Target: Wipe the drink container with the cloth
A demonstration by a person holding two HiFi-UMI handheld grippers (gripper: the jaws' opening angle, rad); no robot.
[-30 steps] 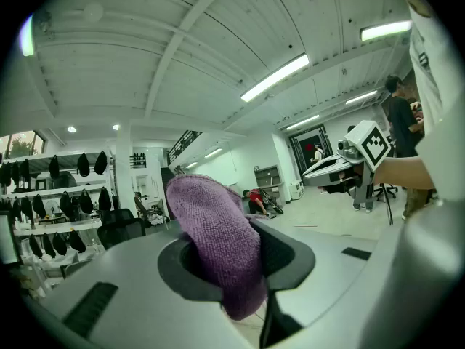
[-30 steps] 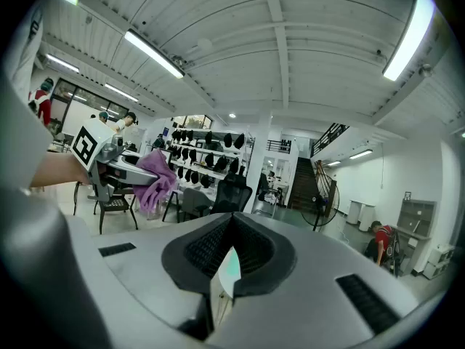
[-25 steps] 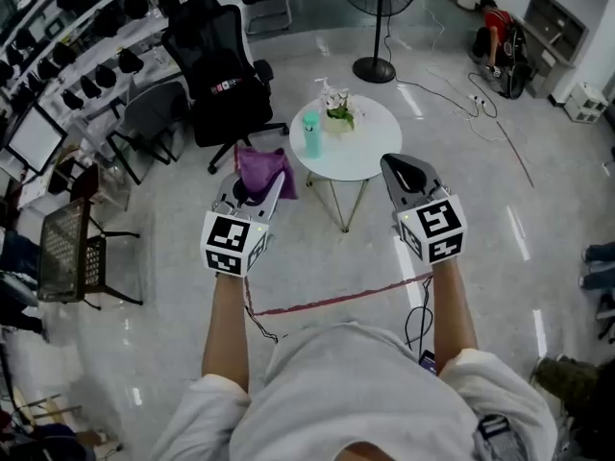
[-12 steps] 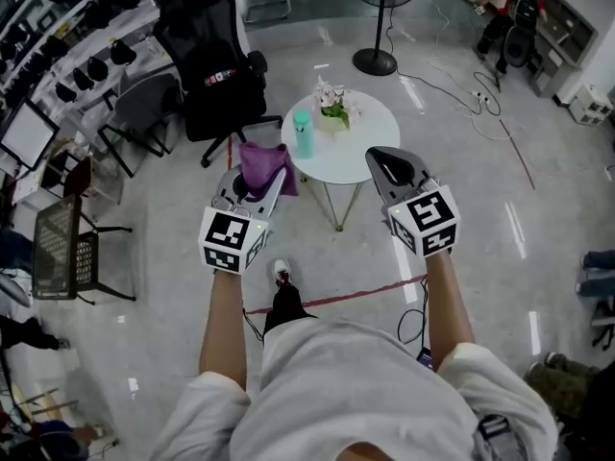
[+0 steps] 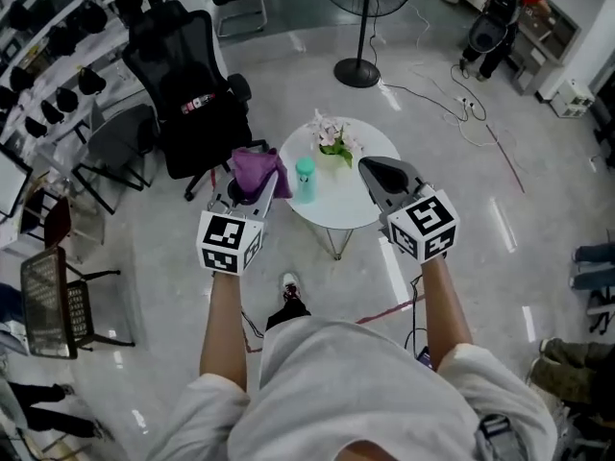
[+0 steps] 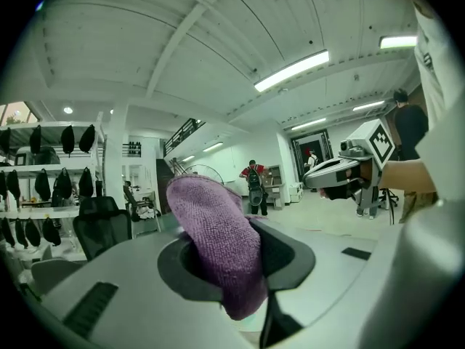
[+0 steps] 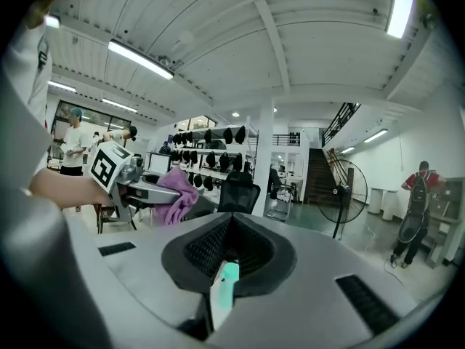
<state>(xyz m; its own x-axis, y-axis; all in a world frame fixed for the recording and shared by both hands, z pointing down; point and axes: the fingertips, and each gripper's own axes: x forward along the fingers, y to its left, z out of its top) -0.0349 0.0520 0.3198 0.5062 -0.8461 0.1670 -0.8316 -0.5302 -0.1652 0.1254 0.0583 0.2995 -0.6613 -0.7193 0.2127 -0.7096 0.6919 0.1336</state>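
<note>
A teal drink container (image 5: 306,181) stands upright on the small round white table (image 5: 360,205). Just to its left, my left gripper (image 5: 258,190) is shut on a purple cloth (image 5: 255,169), apart from the container. In the left gripper view the cloth (image 6: 218,242) bulges out between the jaws. My right gripper (image 5: 377,169) hangs over the table's right part, shut with nothing in it. In the right gripper view a sliver of the teal container (image 7: 227,281) shows below the closed jaws, and the cloth (image 7: 178,189) shows at the left.
A potted plant with pale flowers (image 5: 333,142) sits at the table's back. A black office chair (image 5: 192,104) stands left of the table, a floor fan (image 5: 360,27) behind it. Cables (image 5: 452,104) and a red line (image 5: 389,312) cross the floor. People stand at the far right.
The person has stepped toward the table, which now lies between and under the gripper tips. The cloth in the left gripper has come up beside the teal container. Both grippers stay shut.
</note>
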